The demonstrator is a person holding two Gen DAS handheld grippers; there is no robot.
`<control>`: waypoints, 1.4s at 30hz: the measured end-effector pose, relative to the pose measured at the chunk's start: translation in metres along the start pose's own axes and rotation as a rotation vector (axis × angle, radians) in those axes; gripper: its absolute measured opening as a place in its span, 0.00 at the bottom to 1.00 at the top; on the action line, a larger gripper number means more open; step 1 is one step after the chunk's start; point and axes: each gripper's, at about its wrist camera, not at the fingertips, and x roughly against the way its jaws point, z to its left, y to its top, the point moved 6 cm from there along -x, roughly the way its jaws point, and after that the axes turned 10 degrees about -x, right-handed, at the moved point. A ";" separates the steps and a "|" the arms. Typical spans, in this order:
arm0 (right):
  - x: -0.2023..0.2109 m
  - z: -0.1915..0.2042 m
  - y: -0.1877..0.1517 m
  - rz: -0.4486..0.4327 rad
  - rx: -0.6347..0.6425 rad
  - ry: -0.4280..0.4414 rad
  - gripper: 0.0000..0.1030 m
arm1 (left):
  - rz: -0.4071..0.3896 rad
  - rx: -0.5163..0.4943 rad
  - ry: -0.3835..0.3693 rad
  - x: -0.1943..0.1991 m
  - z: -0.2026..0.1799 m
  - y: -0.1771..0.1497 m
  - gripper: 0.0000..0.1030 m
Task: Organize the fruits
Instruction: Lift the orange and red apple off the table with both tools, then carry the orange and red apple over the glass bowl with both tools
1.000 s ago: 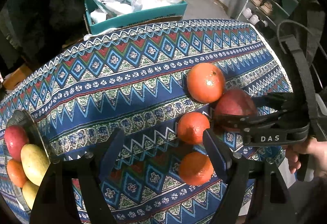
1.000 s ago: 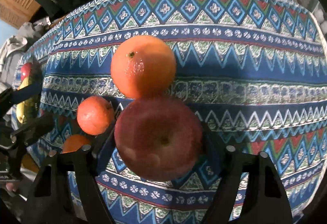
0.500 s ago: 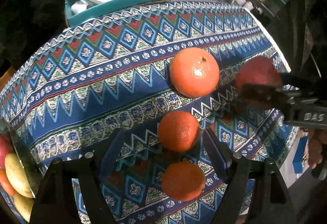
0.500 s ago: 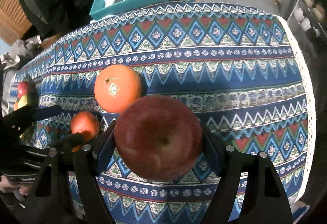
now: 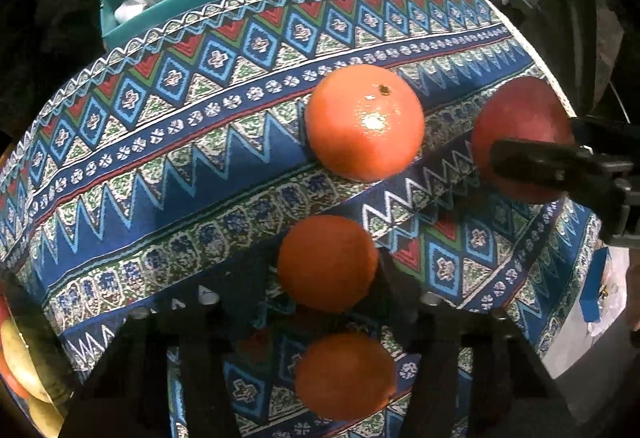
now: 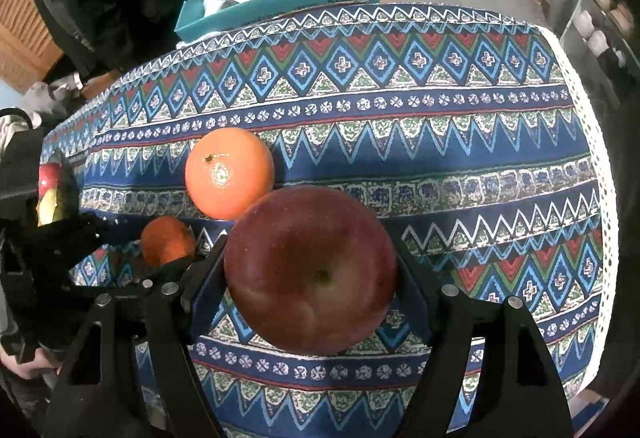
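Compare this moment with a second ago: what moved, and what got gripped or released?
The left gripper came down over the middle orange and closed on it. The right gripper lifted the red apple away from the large orange. That large orange and the near orange stayed put on the tablecloth.

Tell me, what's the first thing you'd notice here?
The big red apple gripped in the right gripper, held above the bright zigzag tablecloth. Next, the left gripper is shut on a small orange, between a bigger orange behind and another in front.
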 end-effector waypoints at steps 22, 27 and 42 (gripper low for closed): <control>0.035 0.025 0.014 -0.100 0.044 0.033 0.74 | -0.133 0.029 0.028 0.060 0.011 0.004 0.44; 0.055 0.040 0.019 -0.141 0.061 0.061 0.74 | -0.167 0.047 0.041 0.081 0.015 0.003 0.44; 0.109 0.092 0.018 -0.250 0.161 0.132 0.74 | -0.288 0.073 0.075 0.151 0.024 -0.008 0.44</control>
